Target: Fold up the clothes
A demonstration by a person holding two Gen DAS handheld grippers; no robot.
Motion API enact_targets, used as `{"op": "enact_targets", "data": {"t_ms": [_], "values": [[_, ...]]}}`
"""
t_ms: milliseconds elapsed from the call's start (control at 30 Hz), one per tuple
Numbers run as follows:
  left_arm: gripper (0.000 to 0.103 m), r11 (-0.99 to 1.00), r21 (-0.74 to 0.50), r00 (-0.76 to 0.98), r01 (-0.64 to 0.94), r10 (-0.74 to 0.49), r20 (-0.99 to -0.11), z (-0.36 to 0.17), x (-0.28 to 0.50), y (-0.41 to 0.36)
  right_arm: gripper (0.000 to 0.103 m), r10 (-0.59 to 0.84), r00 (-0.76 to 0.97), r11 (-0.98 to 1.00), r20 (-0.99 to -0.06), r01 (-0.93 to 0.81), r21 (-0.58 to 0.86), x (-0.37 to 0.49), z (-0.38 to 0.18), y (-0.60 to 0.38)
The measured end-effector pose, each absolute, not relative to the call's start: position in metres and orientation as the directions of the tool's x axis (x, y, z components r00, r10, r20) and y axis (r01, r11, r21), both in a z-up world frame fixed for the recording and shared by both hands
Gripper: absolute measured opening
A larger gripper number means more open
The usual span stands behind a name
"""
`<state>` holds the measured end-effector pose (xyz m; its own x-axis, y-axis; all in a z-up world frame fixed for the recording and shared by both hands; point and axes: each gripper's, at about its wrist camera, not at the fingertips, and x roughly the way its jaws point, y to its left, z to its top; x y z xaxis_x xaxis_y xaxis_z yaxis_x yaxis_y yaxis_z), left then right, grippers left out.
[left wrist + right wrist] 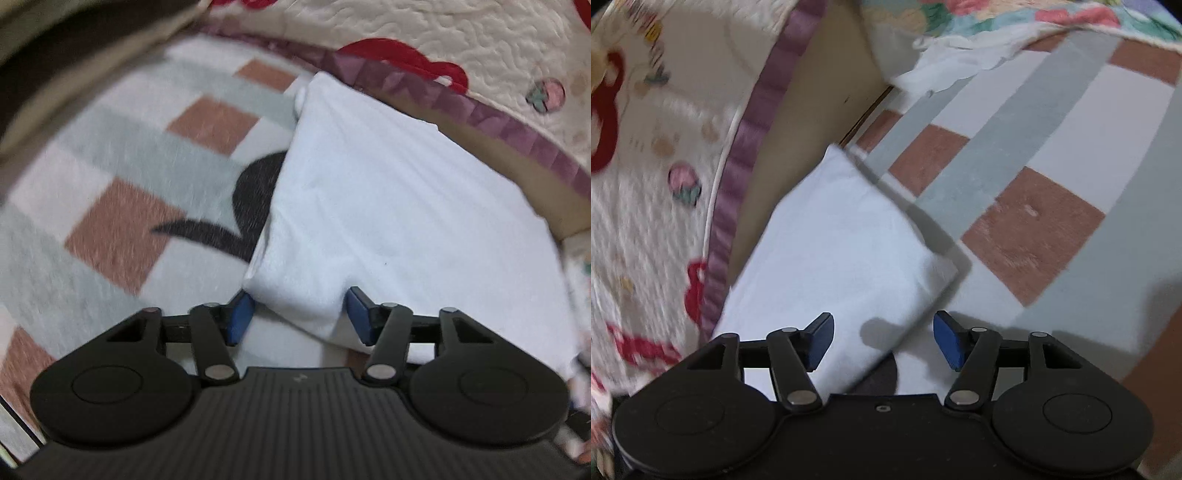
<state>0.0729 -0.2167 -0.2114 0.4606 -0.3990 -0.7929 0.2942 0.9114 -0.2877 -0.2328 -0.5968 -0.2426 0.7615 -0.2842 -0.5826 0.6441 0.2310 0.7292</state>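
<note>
In the left wrist view the left gripper (298,314) sits nearest, its blue pads (241,314) standing on either side of the near corner of a folded white garment (388,221) – the cloth bulges between the jaws and seems to touch both pads, though whether they truly pinch it I cannot tell. The garment lies flat on a checked blanket (110,177) of white, grey-green and brown squares, partly covering a black mark (255,192) in the pattern. Beyond it runs a purple-trimmed edge (480,114) of a cream quilt (461,33) with red shapes. In the right wrist view the right gripper (883,339) hangs with its jaws apart and nothing clamped, the left pad over the near edge of the same white garment (831,251), the right pad over bare blanket (1052,166). Farther off, a crumpled white cloth (945,66) lies at the blanket's far edge – behind it a floral fabric (1015,14)
</note>
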Motion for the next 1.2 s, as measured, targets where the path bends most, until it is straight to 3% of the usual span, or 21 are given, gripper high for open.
{"op": "enact_targets", "data": {"t_ms": [67, 100, 200, 333, 367, 400, 433, 567, 667, 733, 800, 967, 1067, 1100, 1200], "values": [[0.015, 0.912, -0.283, 0.482, 0.296, -0.398, -0.78, -0.211, 0.072, -0.213, 0.07, -0.29, 0.787, 0.18, -0.545, 0.604, 0.776, -0.233, -0.248, -0.596], [0.013, 0.912, -0.294, 0.486, 0.287, -0.403, -0.775, -0.212, 0.073, -0.21, 0.07, -0.297, 0.796, 0.161, -0.528, 0.587, 0.794, -0.234, -0.251, -0.595], [0.011, 0.907, -0.323, 0.506, 0.271, -0.42, -0.753, -0.206, 0.077, -0.199, 0.07, -0.332, 0.805, 0.148, -0.491, 0.559, 0.816, -0.233, -0.256, -0.595], [0.011, 0.912, -0.271, 0.548, 0.308, -0.402, -0.734, -0.201, 0.079, -0.207, 0.066, -0.362, 0.786, 0.225, -0.501, 0.596, 0.771, -0.22, -0.252, -0.604], [0.011, 0.91, -0.283, 0.534, 0.304, -0.409, -0.74, -0.202, 0.08, -0.207, 0.059, -0.37, 0.776, 0.248, -0.511, 0.613, 0.751, -0.216, -0.25, -0.607], [0.011, 0.907, -0.296, 0.519, 0.3, -0.416, -0.747, -0.203, 0.081, -0.207, 0.026, -0.371, 0.763, 0.266, -0.53, 0.634, 0.726, -0.211, -0.248, -0.61], [0.011, 0.903, -0.312, 0.504, 0.294, -0.424, -0.752, -0.205, 0.082, -0.207, 0.008, -0.374, 0.755, 0.281, -0.538, 0.645, 0.71, -0.209, -0.245, -0.612], [0.014, 0.873, -0.433, 0.413, 0.223, -0.487, -0.769, -0.21, 0.09, -0.193, 0.008, -0.431, 0.762, 0.32, -0.483, 0.63, 0.708, -0.215, -0.23, -0.609], [0.022, 0.856, -0.496, 0.343, 0.145, -0.514, -0.786, -0.218, 0.099, -0.181, 0.008, -0.437, 0.74, 0.376, -0.512, 0.667, 0.643, -0.211, -0.227, -0.609], [0.025, 0.855, -0.506, 0.327, 0.111, -0.512, -0.794, -0.22, 0.105, -0.173, 0.008, -0.438, 0.729, 0.393, -0.526, 0.681, 0.618, -0.209, -0.227, -0.608], [0.037, 0.877, -0.466, 0.368, 0.121, -0.475, -0.799, -0.216, 0.107, -0.171, 0.008, -0.438, 0.724, 0.399, -0.533, 0.688, 0.606, -0.208, -0.228, -0.607], [0.048, 0.879, -0.442, 0.399, 0.179, -0.475, -0.784, -0.214, 0.104, -0.181, 0.008, -0.435, 0.711, 0.4, -0.552, 0.702, 0.589, -0.209, -0.23, -0.607], [0.044, 0.87, -0.424, 0.383, 0.25, -0.491, -0.782, -0.211, 0.105, -0.191, 0.009, -0.434, 0.714, 0.397, -0.55, 0.7, 0.594, -0.21, -0.231, -0.606], [0.031, 0.87, -0.407, 0.383, 0.278, -0.489, -0.784, -0.209, 0.104, -0.195, 0.009, -0.433, 0.713, 0.398, -0.552, 0.7, 0.593, -0.21, -0.231, -0.606], [0.014, 0.874, -0.325, 0.409, 0.362, -0.462, -0.787, -0.208, 0.098, -0.205, 0.01, -0.431, 0.71, 0.403, -0.557, 0.703, 0.586, -0.21, -0.231, -0.604]]}}
